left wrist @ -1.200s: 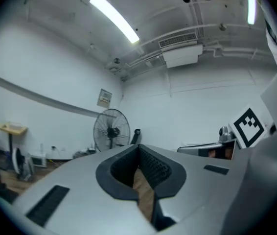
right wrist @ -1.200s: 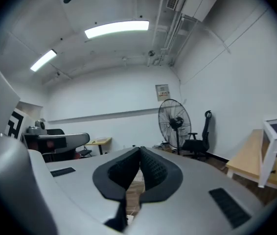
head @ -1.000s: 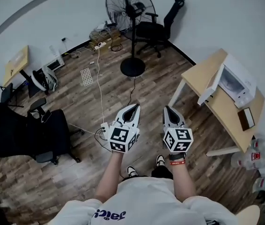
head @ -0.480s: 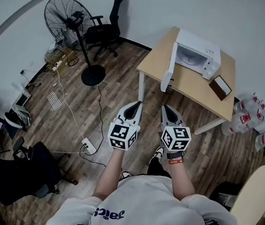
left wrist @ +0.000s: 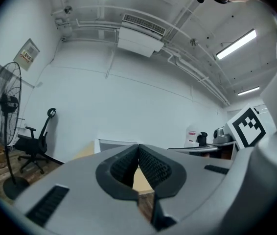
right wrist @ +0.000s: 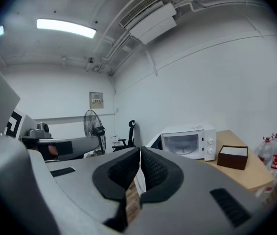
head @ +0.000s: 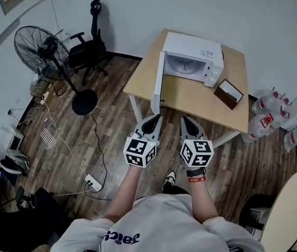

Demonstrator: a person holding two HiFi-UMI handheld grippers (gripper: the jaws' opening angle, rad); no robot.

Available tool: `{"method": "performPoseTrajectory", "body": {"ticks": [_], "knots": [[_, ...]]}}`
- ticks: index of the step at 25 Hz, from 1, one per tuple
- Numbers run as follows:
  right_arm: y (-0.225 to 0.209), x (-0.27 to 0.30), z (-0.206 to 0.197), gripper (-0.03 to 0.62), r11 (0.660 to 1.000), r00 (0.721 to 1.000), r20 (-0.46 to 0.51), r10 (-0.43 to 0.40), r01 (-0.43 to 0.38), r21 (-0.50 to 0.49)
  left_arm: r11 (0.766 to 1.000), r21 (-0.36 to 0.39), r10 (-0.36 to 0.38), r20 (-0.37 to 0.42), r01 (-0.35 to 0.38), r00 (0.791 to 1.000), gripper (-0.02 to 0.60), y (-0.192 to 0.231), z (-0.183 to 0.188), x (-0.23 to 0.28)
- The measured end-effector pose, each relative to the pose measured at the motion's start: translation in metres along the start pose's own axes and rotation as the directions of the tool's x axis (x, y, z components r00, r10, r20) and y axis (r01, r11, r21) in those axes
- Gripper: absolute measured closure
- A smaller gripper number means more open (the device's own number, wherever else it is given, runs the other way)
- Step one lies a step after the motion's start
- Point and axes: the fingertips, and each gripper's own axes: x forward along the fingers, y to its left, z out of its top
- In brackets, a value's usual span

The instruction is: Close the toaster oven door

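Observation:
A white toaster oven stands on a light wooden table. Its door is swung open to the left, past the table's front left edge. I hold both grippers side by side in the air, short of the table's near edge. My left gripper is shut with nothing in it, just below the open door. The right gripper is also shut and holds nothing. Neither touches the oven.
A brown box lies on the table right of the oven. A standing fan and a black office chair are at the back left. Water bottles stand right of the table. A cable and power strip lie on the floor.
The view has swung round: the table and oven have come from the right side toward the middle, closer to both grippers. The grippers keep their pose, shut, side by side.

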Motion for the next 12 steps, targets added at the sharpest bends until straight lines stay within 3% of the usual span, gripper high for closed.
{"method": "performPoseTrajectory", "body": {"ticks": [7, 12], "knots": [[-0.098, 0.038, 0.022, 0.573, 1.0, 1.0, 0.004, -0.012, 0.012, -0.008, 0.999, 0.0, -0.044, -0.006, 0.044, 0.999, 0.561, -0.023, -0.003, 0.114], [-0.147, 0.058, 0.032, 0.565, 1.0, 1.0, -0.011, 0.014, -0.014, 0.007, 0.999, -0.003, -0.037, -0.03, 0.037, 0.999, 0.561, -0.034, -0.008, 0.164]]}}
